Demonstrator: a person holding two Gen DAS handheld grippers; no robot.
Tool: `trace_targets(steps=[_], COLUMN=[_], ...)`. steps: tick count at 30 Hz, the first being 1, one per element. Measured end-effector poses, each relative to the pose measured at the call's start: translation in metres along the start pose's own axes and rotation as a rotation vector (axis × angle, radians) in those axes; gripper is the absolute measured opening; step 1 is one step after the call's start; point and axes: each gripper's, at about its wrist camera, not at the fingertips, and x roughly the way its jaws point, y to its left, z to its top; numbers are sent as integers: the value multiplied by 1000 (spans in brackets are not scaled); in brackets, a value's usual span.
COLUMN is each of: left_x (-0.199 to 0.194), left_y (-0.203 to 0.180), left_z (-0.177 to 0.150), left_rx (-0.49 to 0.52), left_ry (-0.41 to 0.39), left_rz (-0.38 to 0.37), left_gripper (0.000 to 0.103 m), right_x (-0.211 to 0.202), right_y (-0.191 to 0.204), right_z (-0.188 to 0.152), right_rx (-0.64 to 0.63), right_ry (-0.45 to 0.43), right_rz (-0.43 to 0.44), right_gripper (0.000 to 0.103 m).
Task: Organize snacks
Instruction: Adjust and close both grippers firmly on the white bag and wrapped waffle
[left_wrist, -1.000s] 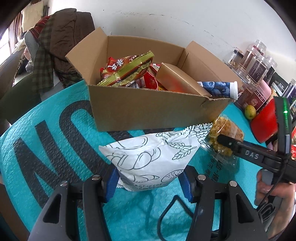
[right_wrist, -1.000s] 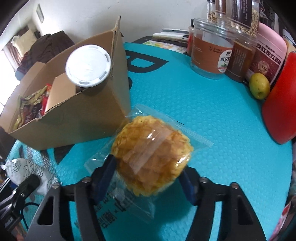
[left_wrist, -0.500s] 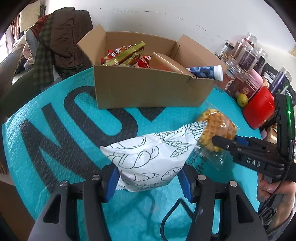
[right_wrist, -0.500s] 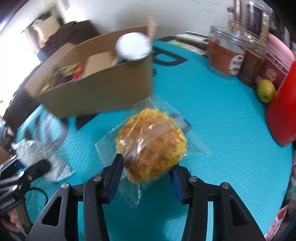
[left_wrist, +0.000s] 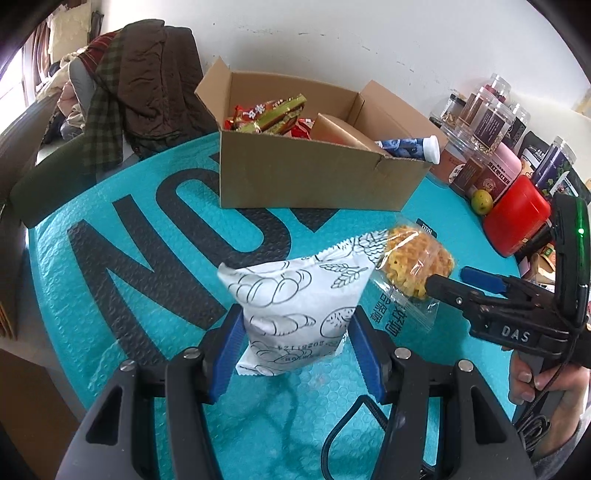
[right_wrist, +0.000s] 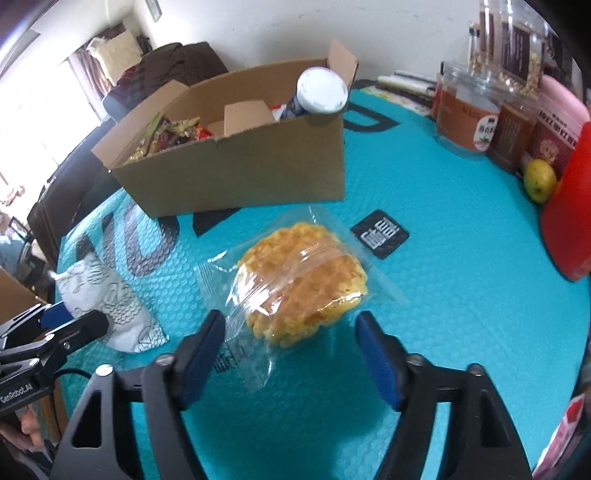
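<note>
A teal bubble-textured mat (left_wrist: 110, 295) with big black letters covered the table. On it stood an open cardboard box (left_wrist: 314, 177) holding red and gold snack packets (left_wrist: 269, 114) and a blue tube with a white cap (left_wrist: 410, 146). Jars (right_wrist: 465, 110), a red container (left_wrist: 515, 218) and a small yellow-green fruit (right_wrist: 539, 181) sat to the right of the box.

The left gripper (left_wrist: 295, 339) pinched a white bread bag printed with line drawings (left_wrist: 295, 299), held upright in front of the box. The right gripper (right_wrist: 291, 354) had its blue pads spread apart on either side of a waffle in a clear wrapper (right_wrist: 303, 284), the right pad clearly off it. The waffle lay just beside the bread bag.
</note>
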Motion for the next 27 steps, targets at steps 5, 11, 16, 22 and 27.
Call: trace_targets(steps=[5,11,16,22,27], left_x=[8,15,25,35,47], left_y=[3,14,21,22,20], left_z=[4,10,19,30,33], left_rx=[-3,-14,-27,-16,-4], left_ry=[4,4,19,35,86], left_rz=[6,19,12,17,22], left_gripper=[56,56,56,57,61], right_x=[1,23,44,68,83], right_y=[1,-7,-9,8,23], right_z=[7,23,43,57,49], right_rx=[24,99,152,115,26], right_ry=[10,74,121,161,170], right_rz=[-30,10,-5,-81,-144], right_gripper=[95,95,95,103,103])
